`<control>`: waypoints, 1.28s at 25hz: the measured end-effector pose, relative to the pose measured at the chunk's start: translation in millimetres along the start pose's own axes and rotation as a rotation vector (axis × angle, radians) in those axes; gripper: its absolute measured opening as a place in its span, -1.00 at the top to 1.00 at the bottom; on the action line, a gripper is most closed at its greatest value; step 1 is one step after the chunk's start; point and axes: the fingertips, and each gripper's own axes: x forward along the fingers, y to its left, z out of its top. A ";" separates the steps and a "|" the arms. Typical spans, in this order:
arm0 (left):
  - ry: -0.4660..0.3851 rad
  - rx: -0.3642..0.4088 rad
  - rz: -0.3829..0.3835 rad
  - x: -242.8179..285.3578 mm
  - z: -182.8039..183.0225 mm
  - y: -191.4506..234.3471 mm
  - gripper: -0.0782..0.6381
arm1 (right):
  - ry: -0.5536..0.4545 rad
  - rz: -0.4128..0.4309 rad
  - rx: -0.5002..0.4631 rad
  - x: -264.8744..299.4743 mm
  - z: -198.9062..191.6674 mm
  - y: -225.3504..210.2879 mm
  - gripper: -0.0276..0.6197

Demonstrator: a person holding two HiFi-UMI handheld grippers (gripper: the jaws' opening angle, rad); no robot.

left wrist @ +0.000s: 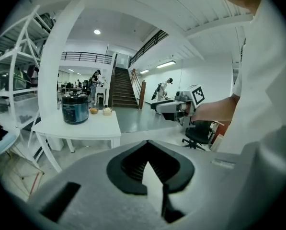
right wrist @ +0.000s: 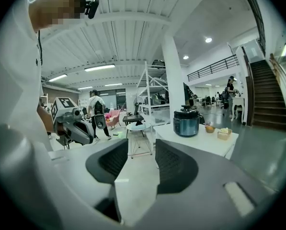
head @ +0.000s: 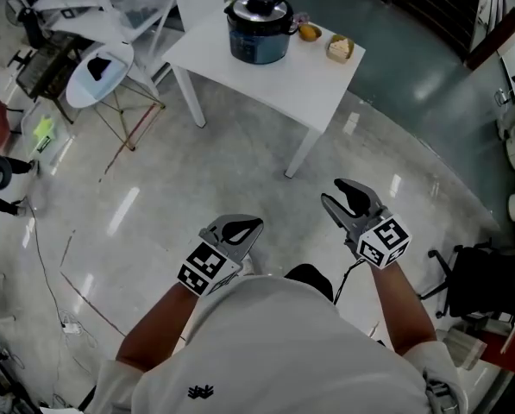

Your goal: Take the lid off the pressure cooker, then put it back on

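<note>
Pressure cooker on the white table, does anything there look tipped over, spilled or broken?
Nothing stands out. The pressure cooker stands upright on the white table with its lid on. The small orange item and the pale box sit neatly beside it. No spill shows on the tabletop.

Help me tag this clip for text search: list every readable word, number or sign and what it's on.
No readable text anywhere.
pressure cooker: any label too small to read.
marker cubes: square patterns, no letters.
shirt: small dark emblem, no words.
</note>
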 end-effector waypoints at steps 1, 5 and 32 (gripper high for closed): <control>0.001 -0.002 -0.002 -2.5 -0.3 10.1 0.76 | 0.001 -0.006 -0.001 10.0 5.1 -4.5 0.32; -0.019 -0.018 -0.002 -3.2 8.1 41.3 0.76 | 0.013 -0.009 -0.013 42.0 25.1 -23.5 0.32; -0.062 -0.089 0.147 131.3 150.1 273.5 0.76 | -0.045 0.139 -0.173 316.0 164.5 -299.7 0.20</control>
